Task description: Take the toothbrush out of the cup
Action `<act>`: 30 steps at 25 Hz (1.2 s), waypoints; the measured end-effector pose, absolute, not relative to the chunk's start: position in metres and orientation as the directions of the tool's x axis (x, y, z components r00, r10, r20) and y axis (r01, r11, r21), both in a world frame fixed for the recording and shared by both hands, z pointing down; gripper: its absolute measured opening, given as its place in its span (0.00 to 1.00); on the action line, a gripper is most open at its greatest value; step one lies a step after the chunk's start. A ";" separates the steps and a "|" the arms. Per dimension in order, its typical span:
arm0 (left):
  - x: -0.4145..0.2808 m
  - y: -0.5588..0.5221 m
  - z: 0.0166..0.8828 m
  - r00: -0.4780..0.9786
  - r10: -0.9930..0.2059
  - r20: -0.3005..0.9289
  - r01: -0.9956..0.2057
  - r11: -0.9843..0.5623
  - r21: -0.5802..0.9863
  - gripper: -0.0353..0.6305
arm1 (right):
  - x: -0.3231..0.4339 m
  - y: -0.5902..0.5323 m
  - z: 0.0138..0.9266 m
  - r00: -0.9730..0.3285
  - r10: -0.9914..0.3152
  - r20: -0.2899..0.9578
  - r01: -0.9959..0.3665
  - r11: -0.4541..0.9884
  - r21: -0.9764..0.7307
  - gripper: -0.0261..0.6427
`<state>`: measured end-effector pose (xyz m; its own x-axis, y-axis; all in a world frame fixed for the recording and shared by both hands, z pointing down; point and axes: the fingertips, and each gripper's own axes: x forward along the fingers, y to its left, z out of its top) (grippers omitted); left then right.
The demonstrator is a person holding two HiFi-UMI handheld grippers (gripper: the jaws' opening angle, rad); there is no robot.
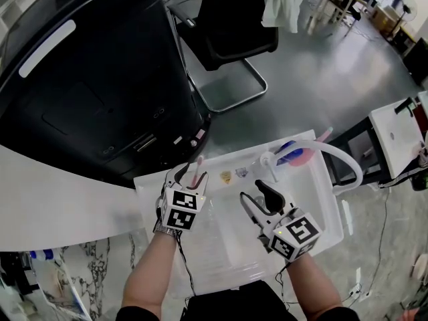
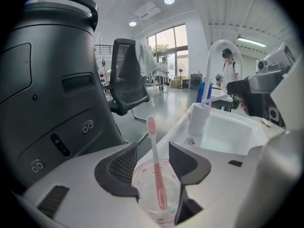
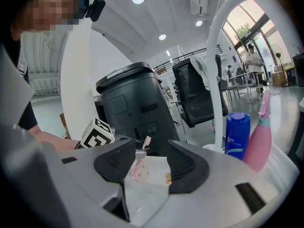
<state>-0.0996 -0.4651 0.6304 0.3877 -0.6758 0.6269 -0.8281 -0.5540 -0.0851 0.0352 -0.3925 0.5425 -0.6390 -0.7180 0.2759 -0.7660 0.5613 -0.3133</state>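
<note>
A clear plastic cup [image 2: 156, 196] stands on the white sink's left rim [image 1: 150, 179]. A pink toothbrush [image 2: 155, 165] leans in it, handle end up [image 1: 199, 166]. My left gripper [image 2: 152, 150] straddles the cup, and both pads meet its wall. In the head view this gripper [image 1: 189, 179] hides most of the cup. My right gripper [image 1: 254, 192] hovers over the basin to the cup's right, open, with nothing between its jaws. In the right gripper view [image 3: 151, 146] the cup [image 3: 134, 169] and brush tip [image 3: 146, 141] show beyond the gap, still some way off.
A white arched faucet [image 1: 334, 158] rises at the sink's far right, by a blue bottle [image 3: 237, 134] and a pink one [image 3: 259, 144]. A white dispenser [image 2: 197, 120] stands on the back rim. A large black machine [image 1: 87, 79] and an office chair [image 1: 227, 25] lie beyond.
</note>
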 end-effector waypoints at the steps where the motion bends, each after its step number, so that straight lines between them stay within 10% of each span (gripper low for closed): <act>1: -0.099 -0.465 0.631 0.386 -0.673 0.630 -0.827 -0.556 -0.087 0.39 | 0.035 -0.393 0.543 -0.639 -0.718 0.277 -0.766 0.560 -0.314 0.35; 30: -0.097 -0.465 0.629 0.340 -0.664 0.666 -0.825 -0.551 -0.128 0.11 | 0.049 -0.395 0.538 -0.629 -0.732 0.261 -0.771 0.548 -0.324 0.35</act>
<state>-0.0967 -0.4653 0.6287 0.3404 -0.6639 0.6658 -0.8245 -0.5512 -0.1280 0.0493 -0.3948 0.5378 -0.6294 -0.7321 0.2606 -0.7713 0.5477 -0.3242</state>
